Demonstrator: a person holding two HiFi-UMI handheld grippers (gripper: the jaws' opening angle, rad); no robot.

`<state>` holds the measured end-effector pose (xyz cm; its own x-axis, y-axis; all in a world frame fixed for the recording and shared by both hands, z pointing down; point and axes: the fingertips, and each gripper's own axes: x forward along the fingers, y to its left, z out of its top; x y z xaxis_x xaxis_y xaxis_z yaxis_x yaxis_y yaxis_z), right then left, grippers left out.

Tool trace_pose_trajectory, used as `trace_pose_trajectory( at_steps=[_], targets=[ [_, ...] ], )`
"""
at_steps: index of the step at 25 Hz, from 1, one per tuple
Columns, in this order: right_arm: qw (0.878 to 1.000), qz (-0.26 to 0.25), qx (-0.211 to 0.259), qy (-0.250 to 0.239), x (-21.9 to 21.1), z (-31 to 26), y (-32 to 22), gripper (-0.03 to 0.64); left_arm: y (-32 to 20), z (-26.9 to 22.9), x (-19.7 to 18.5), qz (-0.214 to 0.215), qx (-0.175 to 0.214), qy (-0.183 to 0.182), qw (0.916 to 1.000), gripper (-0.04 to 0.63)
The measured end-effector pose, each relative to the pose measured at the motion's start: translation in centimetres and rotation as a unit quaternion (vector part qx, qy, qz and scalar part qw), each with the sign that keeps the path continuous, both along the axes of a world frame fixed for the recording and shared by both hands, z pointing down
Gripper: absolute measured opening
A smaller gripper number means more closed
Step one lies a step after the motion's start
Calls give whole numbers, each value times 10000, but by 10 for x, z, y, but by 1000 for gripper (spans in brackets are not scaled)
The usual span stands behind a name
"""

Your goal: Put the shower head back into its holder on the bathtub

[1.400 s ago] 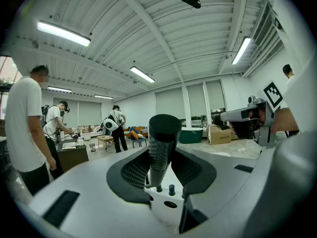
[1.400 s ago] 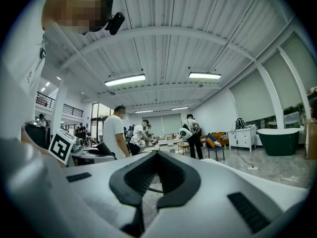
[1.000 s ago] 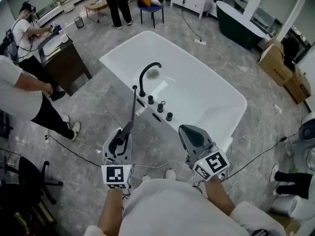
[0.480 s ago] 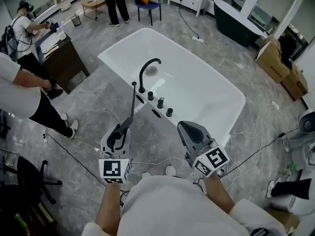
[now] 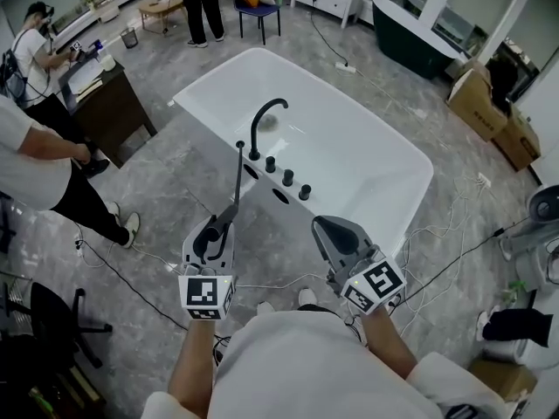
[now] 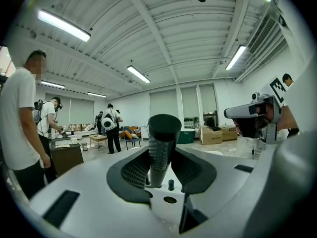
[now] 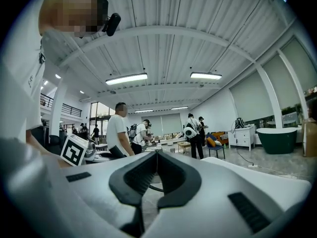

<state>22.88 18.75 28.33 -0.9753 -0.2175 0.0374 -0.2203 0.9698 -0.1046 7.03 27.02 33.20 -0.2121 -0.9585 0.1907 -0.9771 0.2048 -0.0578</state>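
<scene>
Now left gripper [image 5: 211,243] clamps shower head [image 6: 161,142], long axis pointing toward bathtub [image 5: 371,168]; right gripper [image 5: 336,234] closed, empty.

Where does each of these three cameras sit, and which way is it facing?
Head view: on the person's head, looking steeply down at the white bathtub; shows both forearms, left hand-held gripper, right hand-held gripper.
Left gripper view: rides that gripper, looking roughly level along jaws clamping the shower head.
Right gripper view: rides that gripper, looking level along closed, empty jaws.
Shared: head and left gripper views both show the shower head.
</scene>
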Motion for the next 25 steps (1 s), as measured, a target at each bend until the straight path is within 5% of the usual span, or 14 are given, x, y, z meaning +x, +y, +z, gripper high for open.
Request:
trace_pose_trajectory(
  at_steps=[25],
  targets=[
    [10000,38,-68,-26,-45,10,1,18,0,-5,-33,206,86,-4,9998,141]
  ],
)
